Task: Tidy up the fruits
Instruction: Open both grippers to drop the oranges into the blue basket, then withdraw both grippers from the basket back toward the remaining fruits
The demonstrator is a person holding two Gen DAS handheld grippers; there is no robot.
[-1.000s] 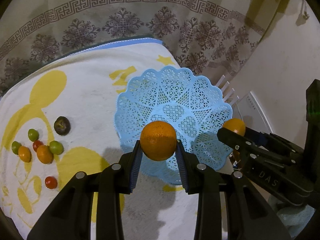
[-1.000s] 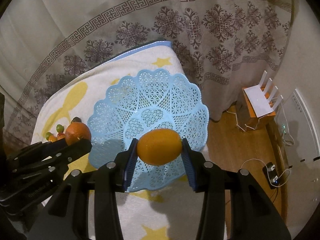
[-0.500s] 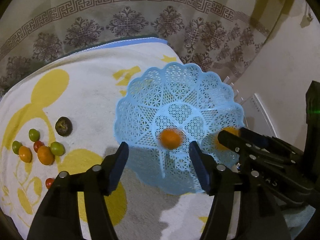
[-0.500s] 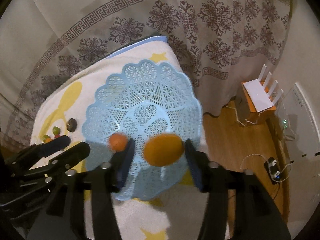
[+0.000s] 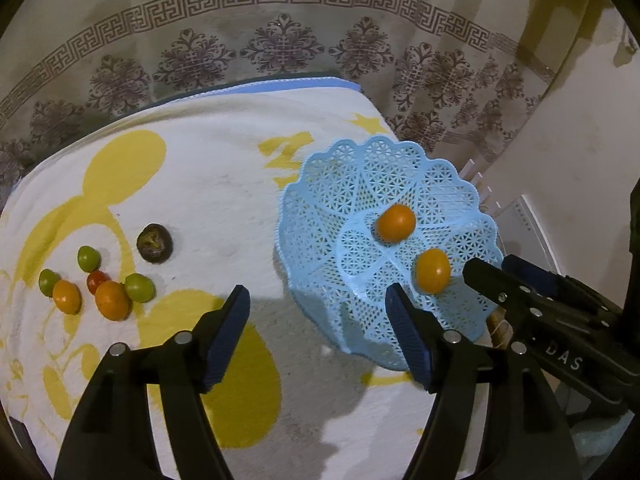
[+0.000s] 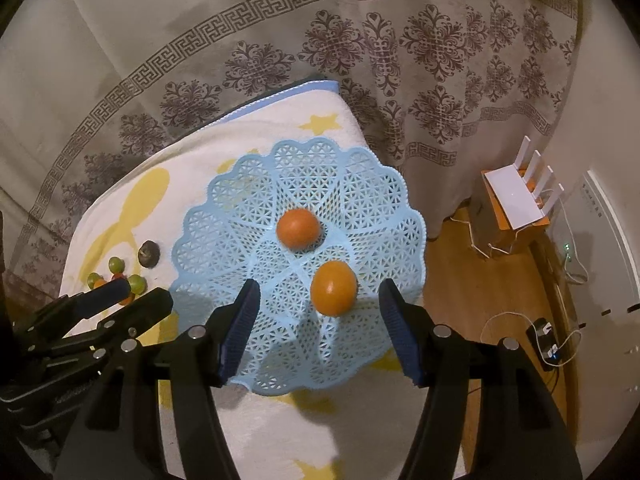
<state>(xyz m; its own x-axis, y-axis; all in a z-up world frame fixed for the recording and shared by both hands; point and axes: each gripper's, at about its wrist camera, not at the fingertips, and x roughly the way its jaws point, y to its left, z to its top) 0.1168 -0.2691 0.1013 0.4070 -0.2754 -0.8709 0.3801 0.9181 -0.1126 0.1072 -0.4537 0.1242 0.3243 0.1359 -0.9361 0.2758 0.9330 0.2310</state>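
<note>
A light blue lattice basket (image 5: 328, 184) (image 6: 248, 184) sits on the white and yellow towel. Two oranges lie in it: one near the middle (image 5: 395, 223) (image 6: 298, 228), one nearer the front rim (image 5: 433, 271) (image 6: 333, 288). My left gripper (image 5: 318, 322) is open and empty, above the towel at the basket's left front. My right gripper (image 6: 318, 316) is open and empty, above the basket's front rim; it also shows in the left wrist view (image 5: 520, 300). Several small fruits lie on the towel at left: oranges (image 5: 113, 300), green ones (image 5: 139, 287), a red one (image 5: 97, 281), a dark brown one (image 5: 155, 243).
The towel (image 5: 200, 184) covers a raised surface that ends just right of the basket. A patterned curtain (image 6: 360, 60) hangs behind. On the wooden floor at right stand a white router (image 6: 520, 196) on an orange box and cables (image 6: 548, 348).
Both grippers opened and let go of their oranges, which dropped into the basket and came to rest. Both grippers pulled back from the basket.
</note>
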